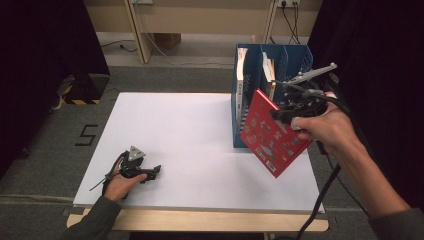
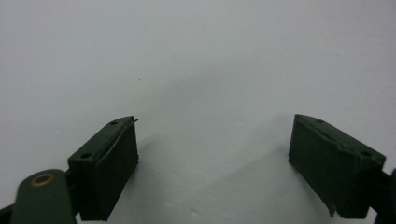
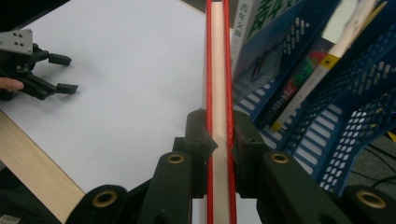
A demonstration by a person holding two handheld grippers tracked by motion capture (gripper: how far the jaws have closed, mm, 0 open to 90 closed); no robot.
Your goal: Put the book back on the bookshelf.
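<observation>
Perhaps "5" on the floor

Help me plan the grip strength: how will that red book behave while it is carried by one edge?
The red book probably stays stiff: its covers look hard and run straight out from the right tongs. Pinched near one edge and hanging tilted, it may pivot or slip. It looks thin, so likely light.

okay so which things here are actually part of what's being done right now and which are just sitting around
In the job:
- red book, clamped on edge in the right gripper
- blue file rack, beside the book

Lying about:
- left gripper, open, holding nothing, resting on the white table
- books already in the rack
- black marking on the floor
</observation>
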